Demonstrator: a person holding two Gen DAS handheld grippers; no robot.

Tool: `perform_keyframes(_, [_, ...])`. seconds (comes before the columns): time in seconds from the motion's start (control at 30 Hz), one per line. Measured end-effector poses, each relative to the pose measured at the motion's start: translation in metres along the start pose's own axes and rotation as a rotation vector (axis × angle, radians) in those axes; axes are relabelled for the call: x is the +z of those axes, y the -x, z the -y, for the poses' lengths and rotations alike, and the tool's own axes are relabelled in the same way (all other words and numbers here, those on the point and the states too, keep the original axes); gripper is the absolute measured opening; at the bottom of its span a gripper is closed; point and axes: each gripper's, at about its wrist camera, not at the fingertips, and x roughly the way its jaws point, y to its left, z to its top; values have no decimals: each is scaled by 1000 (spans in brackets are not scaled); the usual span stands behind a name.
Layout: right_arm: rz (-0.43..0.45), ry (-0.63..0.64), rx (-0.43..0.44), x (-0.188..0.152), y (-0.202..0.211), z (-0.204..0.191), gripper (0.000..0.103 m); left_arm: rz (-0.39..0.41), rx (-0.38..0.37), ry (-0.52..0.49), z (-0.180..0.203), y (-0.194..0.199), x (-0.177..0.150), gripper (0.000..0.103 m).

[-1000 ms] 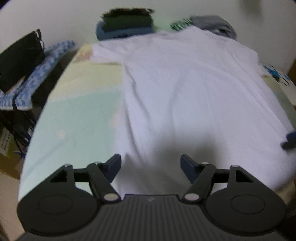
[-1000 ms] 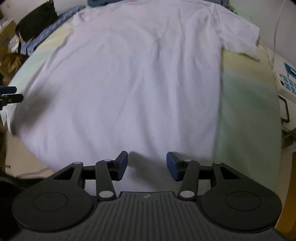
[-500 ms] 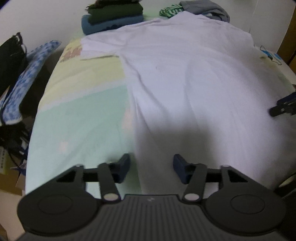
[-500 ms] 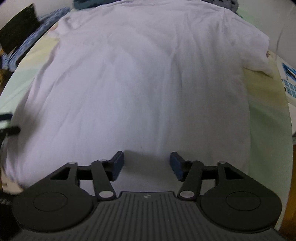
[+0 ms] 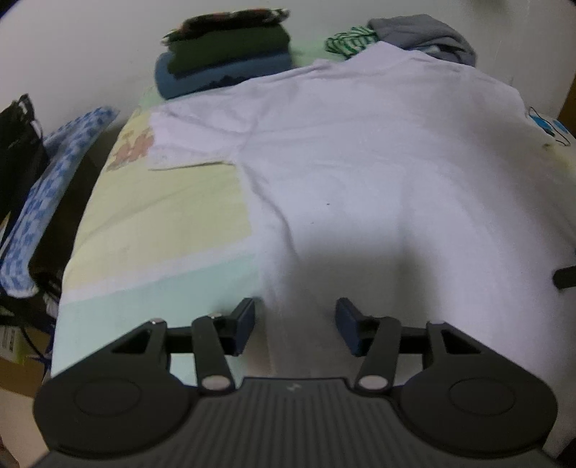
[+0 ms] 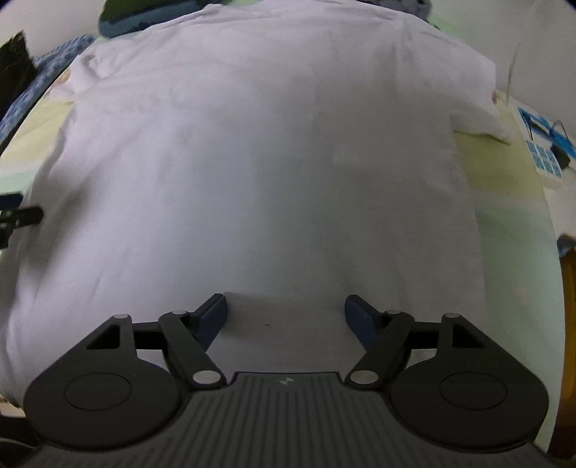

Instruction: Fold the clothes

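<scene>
A white T-shirt (image 5: pixel 378 162) lies spread flat on a pastel sheet (image 5: pixel 162 216), collar at the far end. My left gripper (image 5: pixel 295 316) hovers at the shirt's left side edge, one finger over the green sheet and the other over the cloth. Its jaws are opening slightly and the pads press on nothing. My right gripper (image 6: pixel 286 309) hangs over the near part of the shirt (image 6: pixel 270 162), jaws opening wide with only flat cloth below them. Each gripper's tip shows at the other view's edge: the right gripper (image 5: pixel 565 277), the left gripper (image 6: pixel 18 216).
A stack of folded green and blue clothes (image 5: pixel 223 61) sits at the far left. Grey and striped garments (image 5: pixel 421 32) lie behind the collar. A blue patterned cloth (image 5: pixel 54 172) and a black bag (image 5: pixel 18 144) hang off the left. A white device (image 6: pixel 540 151) lies on the right.
The left gripper has moved left to the shirt's side edge and its jaws stand narrower than a second ago. The right gripper has shifted slightly left and its jaws have spread wider.
</scene>
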Motion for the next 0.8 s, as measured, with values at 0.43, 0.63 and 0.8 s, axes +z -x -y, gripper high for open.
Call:
perform_keyframes(0.43, [178, 319, 225, 108, -22, -108, 71, -21, 12, 151, -4, 14, -17, 65])
perform_keyframes(0.63, [344, 623, 297, 153, -35, -219, 70, -23, 37, 158, -4, 21, -29, 71])
perform_keyframes(0.8, [393, 746, 243, 162, -62, -272, 64, -21, 16, 169, -7, 26, -36, 72])
